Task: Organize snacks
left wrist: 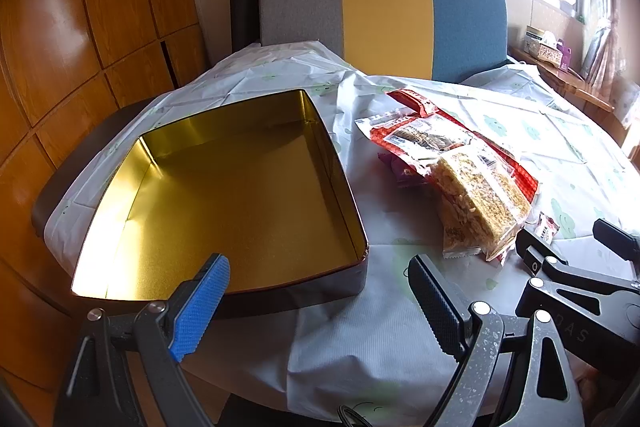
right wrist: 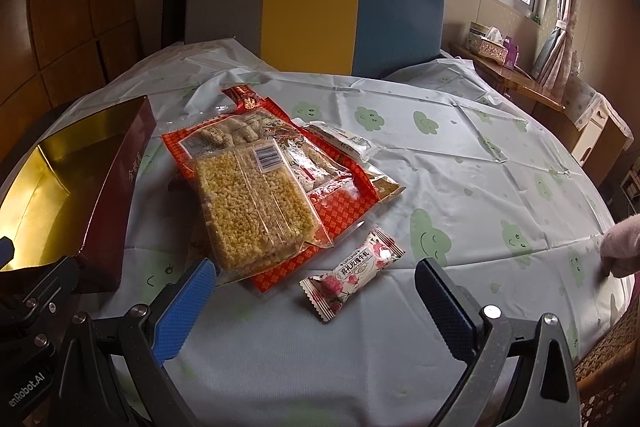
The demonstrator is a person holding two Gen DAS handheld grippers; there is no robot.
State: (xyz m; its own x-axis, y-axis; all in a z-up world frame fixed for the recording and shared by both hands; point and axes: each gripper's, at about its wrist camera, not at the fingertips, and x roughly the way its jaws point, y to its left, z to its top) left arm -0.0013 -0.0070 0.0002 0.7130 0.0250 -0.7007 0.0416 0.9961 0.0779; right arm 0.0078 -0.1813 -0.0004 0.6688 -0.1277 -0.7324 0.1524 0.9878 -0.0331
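Note:
An open tin (left wrist: 224, 187) with a gold inside and dark red walls sits on the table at the left; its red wall (right wrist: 116, 187) shows in the right wrist view. Right of it lies a pile of snacks: a clear pack of yellow puffed-rice bars (right wrist: 252, 203) on top of a red packet (right wrist: 340, 203); the same bars (left wrist: 480, 199) and red packet (left wrist: 416, 127) appear in the left wrist view. A small pink rose-print candy (right wrist: 354, 273) lies alone in front of the pile. My left gripper (left wrist: 316, 291) is open near the tin's front corner. My right gripper (right wrist: 316, 299) is open just short of the candy.
A pale tablecloth with green cloud prints (right wrist: 460, 163) covers the round table. A grey, yellow and blue chair back (right wrist: 316, 15) stands behind it. A side shelf with a tissue box (right wrist: 490, 41) is at the right. A person's hand in a pink sleeve (right wrist: 620, 247) rests on the table's right edge.

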